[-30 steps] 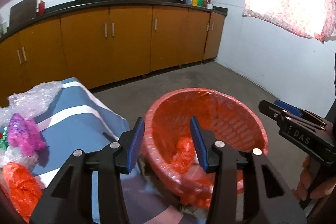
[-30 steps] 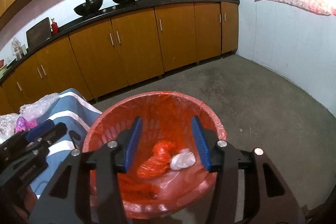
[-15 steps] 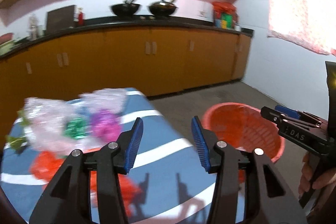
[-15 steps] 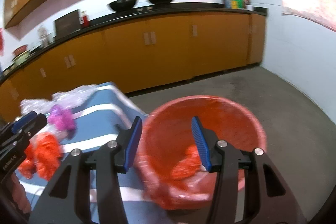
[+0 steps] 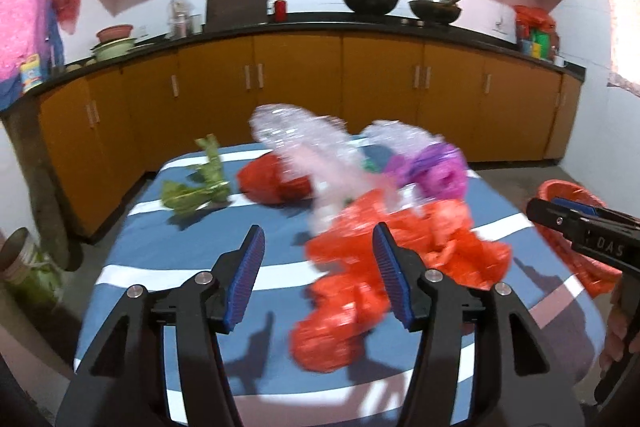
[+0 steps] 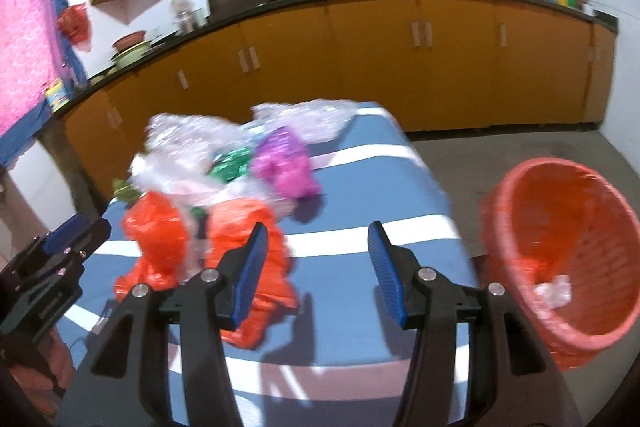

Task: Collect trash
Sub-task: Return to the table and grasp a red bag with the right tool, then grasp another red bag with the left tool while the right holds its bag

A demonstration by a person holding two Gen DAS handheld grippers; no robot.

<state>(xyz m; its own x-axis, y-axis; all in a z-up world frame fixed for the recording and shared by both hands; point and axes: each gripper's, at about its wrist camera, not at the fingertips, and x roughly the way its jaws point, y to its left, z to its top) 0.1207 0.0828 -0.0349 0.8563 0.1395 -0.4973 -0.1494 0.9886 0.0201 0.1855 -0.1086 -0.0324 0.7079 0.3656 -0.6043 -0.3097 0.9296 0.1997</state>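
Trash heap (image 5: 384,211) on striped counter (image 5: 168,267); bin (image 6: 568,251) beside it. Left tongs (image 5: 320,275), right tongs (image 6: 316,267): empty, jaws just widening. Advice: pinch one crumpled red bag (image 5: 400,267) at a bunched fold.

Blue/white striped cloth (image 5: 192,259), red bags (image 5: 400,251), red basket (image 6: 560,251)

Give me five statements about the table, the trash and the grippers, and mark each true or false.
1. The left gripper holds an orange bag. False: it is open and holds nothing.
2. The right gripper is open and empty. True.
3. The orange basket stands on the table. False: it stands on the floor beside it.
4. A purple wrapper lies on the table. True.
5. The basket is empty. False: some white plastic lies inside.
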